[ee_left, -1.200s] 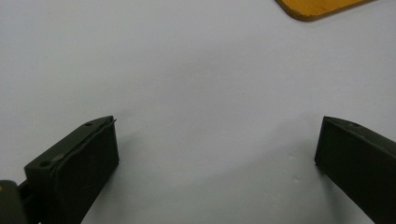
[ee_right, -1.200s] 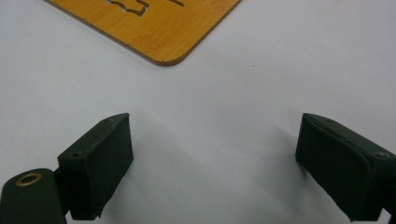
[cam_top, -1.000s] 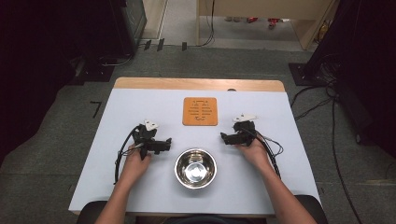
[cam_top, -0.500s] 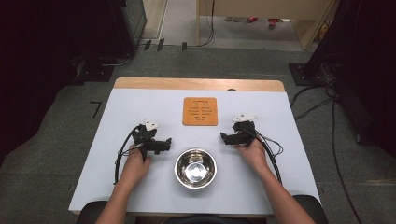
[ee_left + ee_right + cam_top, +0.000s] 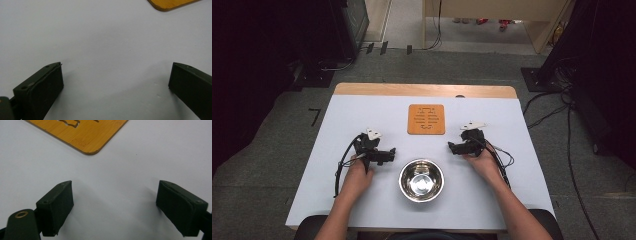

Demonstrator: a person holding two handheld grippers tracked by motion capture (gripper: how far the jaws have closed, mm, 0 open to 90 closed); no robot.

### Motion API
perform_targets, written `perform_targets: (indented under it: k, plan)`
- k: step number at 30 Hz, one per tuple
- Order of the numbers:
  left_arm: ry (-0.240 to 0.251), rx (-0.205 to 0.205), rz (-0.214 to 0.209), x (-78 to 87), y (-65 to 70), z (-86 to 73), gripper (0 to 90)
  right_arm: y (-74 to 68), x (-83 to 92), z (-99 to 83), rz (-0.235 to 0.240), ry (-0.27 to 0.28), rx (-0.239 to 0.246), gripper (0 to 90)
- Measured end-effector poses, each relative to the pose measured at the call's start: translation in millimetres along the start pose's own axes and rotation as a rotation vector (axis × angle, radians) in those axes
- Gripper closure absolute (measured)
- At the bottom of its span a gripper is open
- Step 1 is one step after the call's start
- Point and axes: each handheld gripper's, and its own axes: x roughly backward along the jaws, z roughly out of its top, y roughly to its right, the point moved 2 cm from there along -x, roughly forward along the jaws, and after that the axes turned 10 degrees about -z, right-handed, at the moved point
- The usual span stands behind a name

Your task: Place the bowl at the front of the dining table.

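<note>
Both claws are black with blocky rubber-faced jaws, the left claw (image 5: 391,152) at lower left and the right claw (image 5: 451,148) right of centre each topped by a grey three-cornered plate and trailing thin dark cables.

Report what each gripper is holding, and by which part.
Nothing is held. The left gripper and the right gripper both have their jaws wide apart over bare white table. The steel bowl and the wooden trivet lie untouched.
</note>
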Motion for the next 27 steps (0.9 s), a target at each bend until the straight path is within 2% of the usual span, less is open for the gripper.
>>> perform_targets:
  k: [1,8,16,18,27]
  plan:
    - [0.0,0.001,0.0,0.0,0.1,0.0,0.0,-0.3,0.2,1.5,-0.004,-0.018,-0.003,14.8]
    - [0.0,0.001,0.0,0.0,0.0,0.0,0.0,-0.4,0.4,5.5,-0.002,-0.039,-0.003,18.2]
    - [0.0,0.001,0.0,0.1,0.0,0.0,0.0,-1.1,4.0,8.5,0.047,-0.05,-0.032,19.5]
    - [0.0,0.001,0.0,0.0,0.0,0.0,0.0,0.9,5.8,9.5,0.074,-0.046,-0.044,20.7]
    - [0.0,0.001,0.0,0.0,0.0,0.0,0.0,-0.6,13.0,12.3,0.118,-0.032,-0.049,21.4]
